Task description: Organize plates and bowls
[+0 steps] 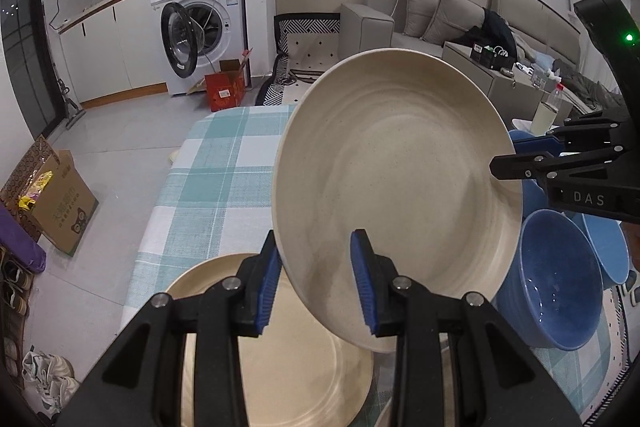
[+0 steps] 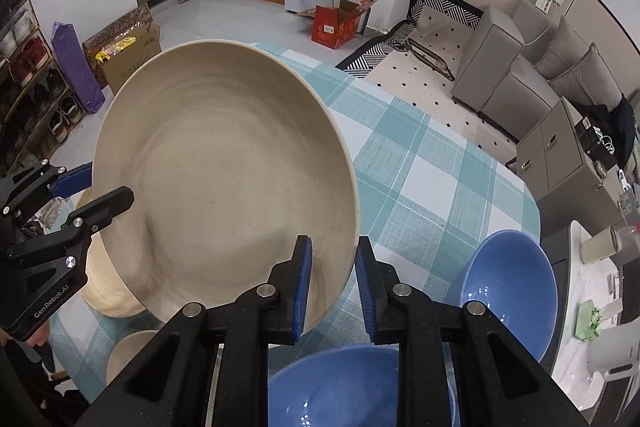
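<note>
a cream plate [image 1: 396, 187] hangs tilted above the checked counter [image 1: 224, 163], both grippers' fingers clamped on opposite rims — left gripper [image 1: 320, 283] near, right gripper [image 2: 334, 287] on the far-right edge — likely sharing its weight, bound for the cream plate below [image 1: 288, 379]; blue bowls [image 2: 508, 291] wait right.

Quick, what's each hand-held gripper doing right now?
Left hand-held gripper: shut on the beige plate.
Right hand-held gripper: shut on the same plate's other edge.
</note>
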Available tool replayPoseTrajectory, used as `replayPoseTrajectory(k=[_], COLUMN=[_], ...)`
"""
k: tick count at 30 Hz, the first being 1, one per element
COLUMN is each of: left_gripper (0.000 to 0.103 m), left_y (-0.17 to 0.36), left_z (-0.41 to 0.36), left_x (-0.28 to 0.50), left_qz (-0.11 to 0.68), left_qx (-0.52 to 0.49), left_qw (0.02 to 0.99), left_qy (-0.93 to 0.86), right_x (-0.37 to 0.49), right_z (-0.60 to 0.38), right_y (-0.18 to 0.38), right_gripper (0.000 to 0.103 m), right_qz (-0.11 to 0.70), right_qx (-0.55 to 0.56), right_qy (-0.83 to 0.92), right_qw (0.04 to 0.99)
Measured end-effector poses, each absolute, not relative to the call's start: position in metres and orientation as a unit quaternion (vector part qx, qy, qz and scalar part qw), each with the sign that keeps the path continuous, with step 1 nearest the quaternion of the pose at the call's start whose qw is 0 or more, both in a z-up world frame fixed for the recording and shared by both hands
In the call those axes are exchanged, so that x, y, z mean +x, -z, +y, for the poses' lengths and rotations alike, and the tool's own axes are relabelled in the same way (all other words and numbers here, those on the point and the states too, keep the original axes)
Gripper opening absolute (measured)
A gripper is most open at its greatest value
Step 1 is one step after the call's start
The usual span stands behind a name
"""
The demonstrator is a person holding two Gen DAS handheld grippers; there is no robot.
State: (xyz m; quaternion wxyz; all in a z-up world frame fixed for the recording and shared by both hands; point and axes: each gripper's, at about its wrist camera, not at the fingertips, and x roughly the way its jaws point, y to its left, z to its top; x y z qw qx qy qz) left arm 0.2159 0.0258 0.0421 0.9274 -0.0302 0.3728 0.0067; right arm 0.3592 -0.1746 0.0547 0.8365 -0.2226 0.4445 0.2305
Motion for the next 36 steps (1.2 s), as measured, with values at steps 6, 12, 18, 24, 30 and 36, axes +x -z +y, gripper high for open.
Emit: replayPoseTrajectory(k=[6,12,18,24,30,36], left_gripper=[0.033,0.033,0.033,0.033,0.033,0.033], left_y=[-0.052,-0.055,-0.060,-0.065,-0.063,-0.054], left_z=[0.030,0.029,0.027,0.023,0.015,0.004], left_x=[0.198,0.182,0.163,0.144,0.129,0.120], left_qz=[0.354,0.342,0.328,0.322,0.323,0.334], left_qx=[-0.031,-0.028,-0.025,-0.014,-0.004,0.010], left_qw=[0.935,0.939,0.944,0.947,0.946,0.943], left_qy=[-0.010,-0.010,-0.012,-0.008,0.002,0.015], right_x=[0.337,0.318,0.297,0.277,0.257,0.243], right_z=[-0.177,-0.186,-0.189,-0.196,-0.205,-0.215], right_y=[-0.068,-0.075,-0.073,-0.075,-0.076,-0.070], right_gripper=[0.022,0.022,0.022,0.022,0.022,0.022], right_qz=[0.429,0.418,0.413,0.405,0.399,0.399], right_qx=[-0.214,-0.200,-0.203,-0.196,-0.193,-0.187], right_qy=[-0.238,-0.244,-0.244,-0.250,-0.252,-0.248], right_qw=[0.845,0.852,0.854,0.857,0.860,0.863])
